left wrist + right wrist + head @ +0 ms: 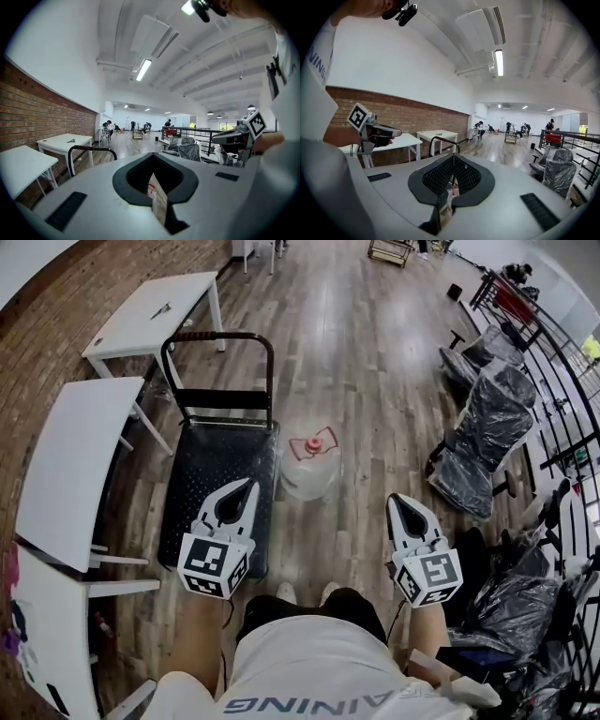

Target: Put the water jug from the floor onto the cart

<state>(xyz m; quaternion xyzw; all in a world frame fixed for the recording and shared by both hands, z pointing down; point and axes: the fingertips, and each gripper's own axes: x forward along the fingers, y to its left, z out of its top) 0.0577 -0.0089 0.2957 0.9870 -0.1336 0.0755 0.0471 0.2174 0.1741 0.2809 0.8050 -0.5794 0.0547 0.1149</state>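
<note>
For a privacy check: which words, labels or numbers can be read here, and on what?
"AINING": upside down on the person's white shirt, earlier letters unclear.
Cubes on left gripper and right gripper: square code patterns, no words.
Water jug, cart: no readable print.
Sleeve letters in the right gripper view: too cut off to read.

Surface finishes
Glossy brown wooden plank floor (375, 381); clear plastic water jug (309, 474); black metal-framed cart (211, 465), matt deck; rough red brick wall (28, 362).
</note>
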